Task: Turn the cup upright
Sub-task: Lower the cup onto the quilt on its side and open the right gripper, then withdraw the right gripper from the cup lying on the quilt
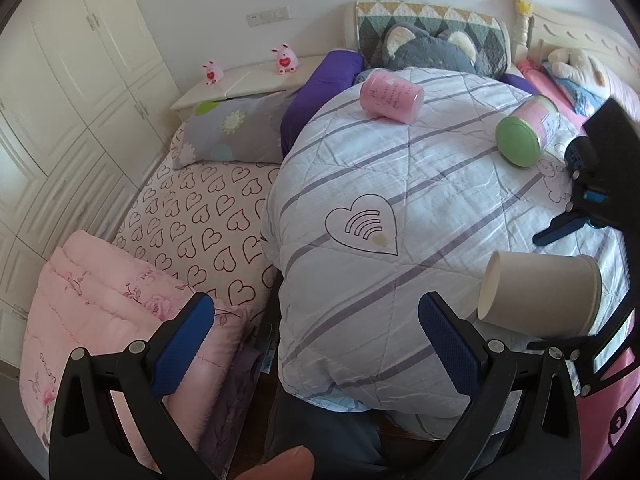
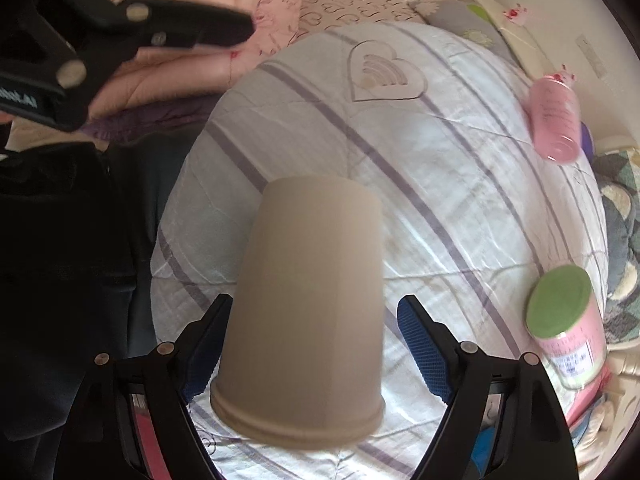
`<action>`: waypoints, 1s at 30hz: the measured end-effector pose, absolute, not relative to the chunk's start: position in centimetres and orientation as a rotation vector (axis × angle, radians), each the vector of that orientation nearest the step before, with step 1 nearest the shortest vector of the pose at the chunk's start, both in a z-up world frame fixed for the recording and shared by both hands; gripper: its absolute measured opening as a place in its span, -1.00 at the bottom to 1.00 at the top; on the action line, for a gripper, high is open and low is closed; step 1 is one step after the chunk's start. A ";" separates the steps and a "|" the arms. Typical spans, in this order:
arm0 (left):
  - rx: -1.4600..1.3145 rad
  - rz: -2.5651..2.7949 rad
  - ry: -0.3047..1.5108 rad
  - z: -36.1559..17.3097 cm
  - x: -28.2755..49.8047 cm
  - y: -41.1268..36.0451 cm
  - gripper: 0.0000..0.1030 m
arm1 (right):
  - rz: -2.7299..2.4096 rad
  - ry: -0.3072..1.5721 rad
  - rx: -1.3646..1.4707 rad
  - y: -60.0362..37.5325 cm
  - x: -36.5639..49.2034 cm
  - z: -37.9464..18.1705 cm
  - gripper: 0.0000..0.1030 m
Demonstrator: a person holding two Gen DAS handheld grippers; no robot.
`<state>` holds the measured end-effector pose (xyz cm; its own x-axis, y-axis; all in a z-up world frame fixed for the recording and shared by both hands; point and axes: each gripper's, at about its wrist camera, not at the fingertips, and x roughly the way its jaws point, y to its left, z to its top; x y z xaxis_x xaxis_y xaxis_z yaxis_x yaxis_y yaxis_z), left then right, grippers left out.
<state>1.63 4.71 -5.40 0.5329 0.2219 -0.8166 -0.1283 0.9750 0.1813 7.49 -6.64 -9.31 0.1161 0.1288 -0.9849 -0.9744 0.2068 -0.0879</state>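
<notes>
A beige paper cup (image 1: 540,294) lies on its side on the striped quilt (image 1: 400,184), its base pointing left. In the right wrist view the cup (image 2: 308,304) fills the space between my right gripper's (image 2: 316,344) open fingers, rim toward the camera; the left pad (image 2: 204,356) looks close to its wall, the right pad (image 2: 420,348) stands apart. My left gripper (image 1: 316,332) is open and empty, just left of the cup. The right gripper's frame (image 1: 600,208) shows at the right edge of the left wrist view.
A pink jar (image 1: 392,96) and a green-lidded tin (image 1: 524,132) lie on the quilt farther back. A grey plush toy (image 1: 432,48) rests at the headboard. A folded pink blanket (image 1: 100,320) and a heart-print sheet (image 1: 200,216) lie to the left.
</notes>
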 end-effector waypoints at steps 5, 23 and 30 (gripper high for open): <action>0.106 0.188 0.970 -4.9 1.6 4.3 1.00 | 0.994 1.063 -0.879 -8.5 8.6 -6.4 0.63; 0.162 0.027 0.911 -3.6 1.1 1.3 1.00 | 0.457 0.886 -0.272 -16.5 0.6 -1.1 0.63; 0.138 -0.029 0.895 -3.4 -0.5 -0.2 1.00 | 0.157 0.825 0.033 -18.4 -3.2 -0.9 0.63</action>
